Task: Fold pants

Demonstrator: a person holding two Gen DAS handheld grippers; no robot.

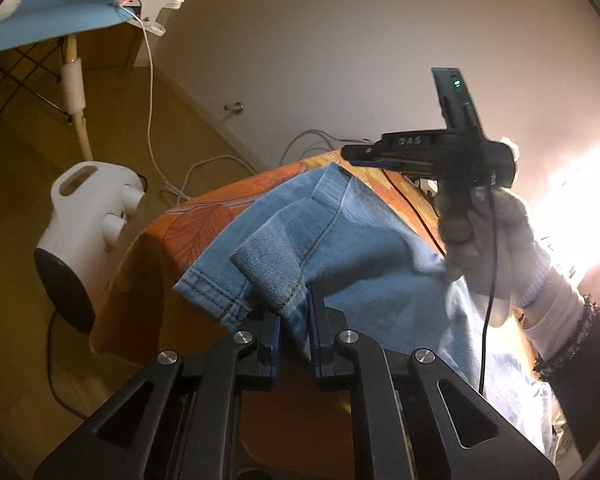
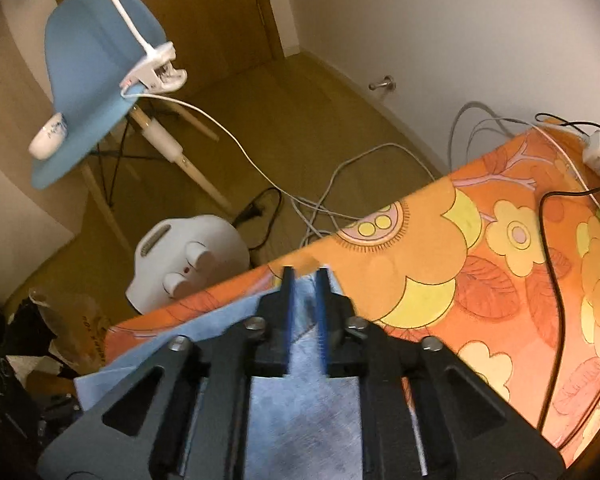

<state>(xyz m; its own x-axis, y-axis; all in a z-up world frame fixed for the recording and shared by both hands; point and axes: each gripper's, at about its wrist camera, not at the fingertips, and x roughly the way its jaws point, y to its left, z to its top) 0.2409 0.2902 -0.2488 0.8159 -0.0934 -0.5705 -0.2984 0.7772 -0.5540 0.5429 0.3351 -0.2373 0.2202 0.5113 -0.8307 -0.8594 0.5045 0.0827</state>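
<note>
Left gripper [image 1: 294,312]: black linkage arms with triangular cut-outs, four round silver pivot screws, blue pads on the inner finger faces. Right gripper [image 2: 304,280]: same black build, blue pads, silver screws at the pivots. In the left wrist view its body is black, marked "DAS", with an upright unit showing a green light; a thin black cable hangs from it. Hand [image 1: 484,236]: white knit glove, blue line at the cuff, dark sleeve, beaded bracelet.
</note>
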